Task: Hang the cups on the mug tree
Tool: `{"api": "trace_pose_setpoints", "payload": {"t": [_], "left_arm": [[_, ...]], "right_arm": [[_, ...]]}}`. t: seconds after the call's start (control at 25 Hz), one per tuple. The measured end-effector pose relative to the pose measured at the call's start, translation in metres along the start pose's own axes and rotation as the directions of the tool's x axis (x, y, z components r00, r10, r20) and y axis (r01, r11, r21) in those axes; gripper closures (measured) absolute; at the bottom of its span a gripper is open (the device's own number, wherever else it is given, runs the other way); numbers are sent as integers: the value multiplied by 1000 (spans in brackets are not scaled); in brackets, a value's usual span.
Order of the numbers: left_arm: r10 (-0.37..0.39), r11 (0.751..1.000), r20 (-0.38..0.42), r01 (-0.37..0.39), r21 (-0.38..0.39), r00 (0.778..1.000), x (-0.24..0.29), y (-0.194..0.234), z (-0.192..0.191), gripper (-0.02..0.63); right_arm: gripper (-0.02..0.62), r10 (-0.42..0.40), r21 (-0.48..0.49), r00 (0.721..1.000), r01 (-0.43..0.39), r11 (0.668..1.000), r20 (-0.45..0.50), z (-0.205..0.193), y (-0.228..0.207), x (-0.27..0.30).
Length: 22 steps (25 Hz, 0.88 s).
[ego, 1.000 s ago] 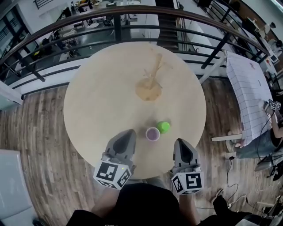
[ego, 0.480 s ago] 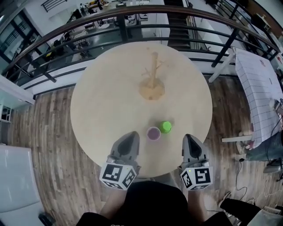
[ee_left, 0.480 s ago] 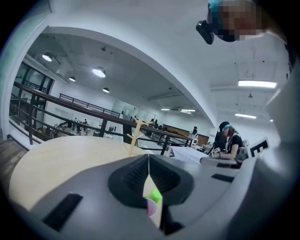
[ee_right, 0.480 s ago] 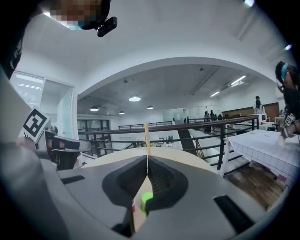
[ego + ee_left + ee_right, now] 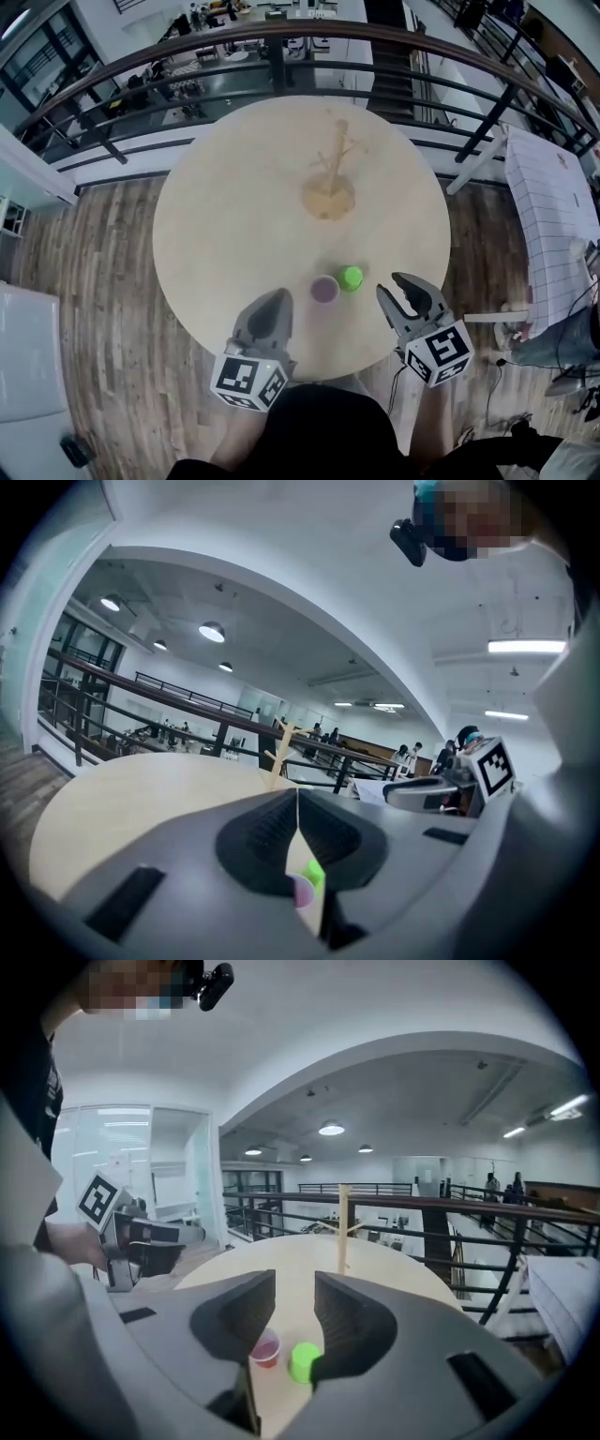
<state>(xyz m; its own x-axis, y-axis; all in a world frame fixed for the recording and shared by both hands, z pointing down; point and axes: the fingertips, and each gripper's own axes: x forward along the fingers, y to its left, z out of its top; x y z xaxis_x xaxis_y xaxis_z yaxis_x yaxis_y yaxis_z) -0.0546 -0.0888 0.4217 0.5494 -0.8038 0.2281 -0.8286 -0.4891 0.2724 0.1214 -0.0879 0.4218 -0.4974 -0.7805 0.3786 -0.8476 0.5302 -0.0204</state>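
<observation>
A wooden mug tree stands upright on the far half of the round table. A purple cup and a green cup sit side by side near the table's front edge. My left gripper is shut and empty, just left of the purple cup. To the right of the green cup, my right gripper has its jaws opening, with nothing between them. The right gripper view shows the purple cup and green cup low ahead, and the mug tree beyond. In the left gripper view both cups peek below the closed jaws.
A dark railing curves behind the table, with a lower floor beyond it. Wood flooring surrounds the table. A white table with a gridded cloth stands to the right.
The right gripper's jaws have parted from shut to open, and that gripper has turned slightly toward the cups. The left gripper stays shut in place. Cups and tree have not moved.
</observation>
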Motion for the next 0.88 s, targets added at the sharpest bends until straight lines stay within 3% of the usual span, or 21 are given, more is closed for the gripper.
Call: {"api": "trace_pose_setpoints", "payload": {"t": [0.2,0.44,0.68,0.88], "left_arm": [[53,999,20,-52,-7,998,-11,16,5,592],[85,996,15,-85,-15,996,-18,30,5,592],[106,994,-2,-106,-21,994,-20,38,0,592],[105,994,-23,-105,-8,994,-21,47,-1,592]], "right_arm": [[442,70,-32,993,-74,997,-100,-5,9,28],[359,118,8,970,-119,993,-214,-24,16,57],[333,174,80,939,-157,984,-296,-57,11,80],[313,188,108,889,-157,982,-418,-94,0,105]]}}
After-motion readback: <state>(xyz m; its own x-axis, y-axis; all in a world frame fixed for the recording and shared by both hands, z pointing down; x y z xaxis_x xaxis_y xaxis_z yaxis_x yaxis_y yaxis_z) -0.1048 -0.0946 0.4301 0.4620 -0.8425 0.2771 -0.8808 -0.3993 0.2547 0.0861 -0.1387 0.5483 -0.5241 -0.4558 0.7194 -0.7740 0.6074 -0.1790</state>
